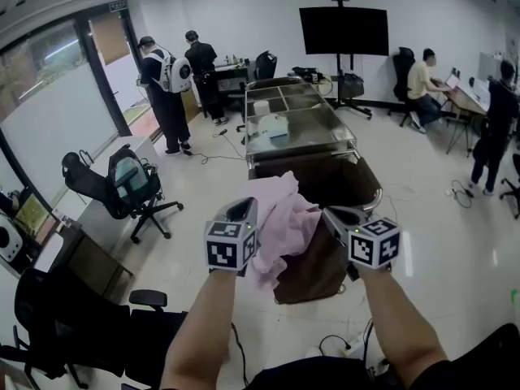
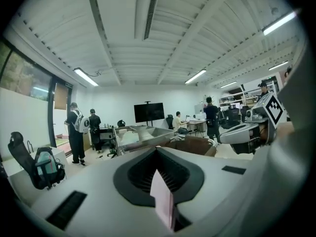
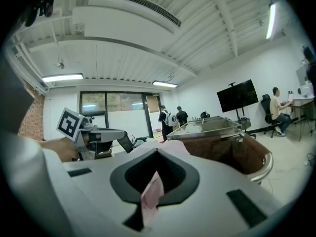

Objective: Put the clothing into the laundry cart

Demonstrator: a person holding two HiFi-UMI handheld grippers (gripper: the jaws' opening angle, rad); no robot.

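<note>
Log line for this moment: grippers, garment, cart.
left gripper: shut on pink garment | right gripper: shut on it too | pink garment: held up at near end of laundry cart | step: not yet in

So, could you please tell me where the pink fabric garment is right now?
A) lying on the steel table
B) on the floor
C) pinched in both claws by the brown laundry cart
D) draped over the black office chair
C: the pink fabric garment hangs between the left claw and the right claw, each shut on a fold of it, beside the brown laundry cart.
</note>
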